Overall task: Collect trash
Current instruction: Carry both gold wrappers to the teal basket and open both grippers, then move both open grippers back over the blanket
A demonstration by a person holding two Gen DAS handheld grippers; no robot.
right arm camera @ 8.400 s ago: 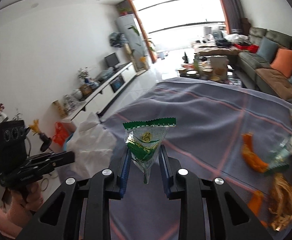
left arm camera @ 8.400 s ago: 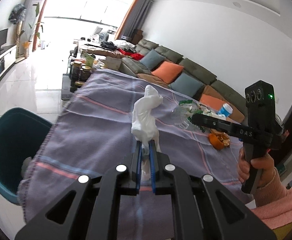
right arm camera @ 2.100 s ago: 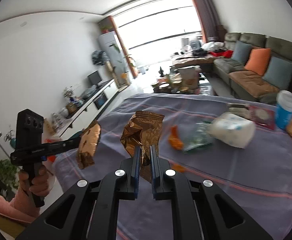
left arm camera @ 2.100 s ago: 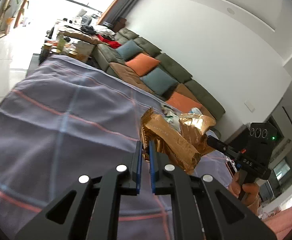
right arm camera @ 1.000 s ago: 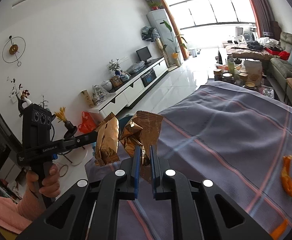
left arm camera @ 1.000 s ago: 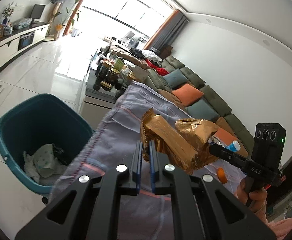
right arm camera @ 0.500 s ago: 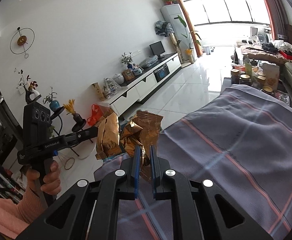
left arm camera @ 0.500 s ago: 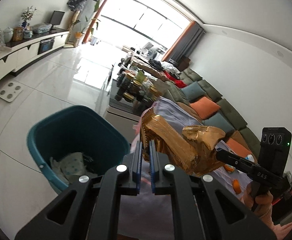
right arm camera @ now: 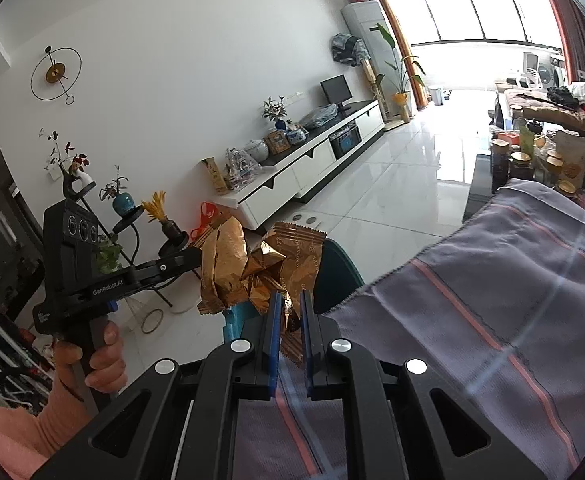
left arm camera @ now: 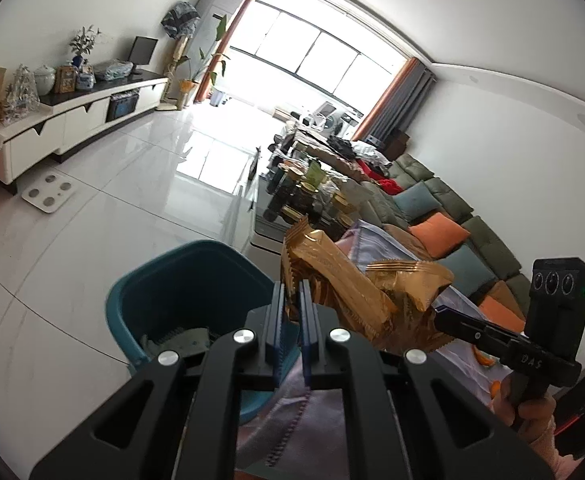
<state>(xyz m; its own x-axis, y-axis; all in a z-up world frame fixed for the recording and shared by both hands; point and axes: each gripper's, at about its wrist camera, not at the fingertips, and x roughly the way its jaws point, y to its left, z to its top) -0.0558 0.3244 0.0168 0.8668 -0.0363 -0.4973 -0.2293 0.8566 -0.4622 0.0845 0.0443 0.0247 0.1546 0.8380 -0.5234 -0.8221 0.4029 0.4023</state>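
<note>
A: State of my left claw (left arm camera: 291, 300)?

B: Clamped on a gold wrapper (left arm camera: 332, 276). The wrapper stands up and leans right from between the blue pads (left arm camera: 278, 312). The claw tilts downward, over the near rim of the teal bin (left arm camera: 180, 280), at the edge of the desk (right arm camera: 512, 280) with its lilac striped cloth.

A: My right claw (right arm camera: 290, 300)?

B: Also closed tight, gripping a second gold wrapper (right arm camera: 292, 264), crumpled, its serrated top edge upright. It angles down toward the desk's corner, with the bin's rim showing just behind the wrapper.

A: Hand poses?

B: In the right wrist view my left hand (right arm camera: 92, 356) wraps the pistol handle, pink sleeve (right arm camera: 8, 436) below it, the tool reaching right. In the left wrist view my right hand (left arm camera: 532, 412) grips its handle low at right, the tool reaching left. The two wrappers sit just beside each other; I cannot tell whether they touch.

A: Bin contents?

B: Crumpled paper (left arm camera: 180, 338) at the bottom.
</note>
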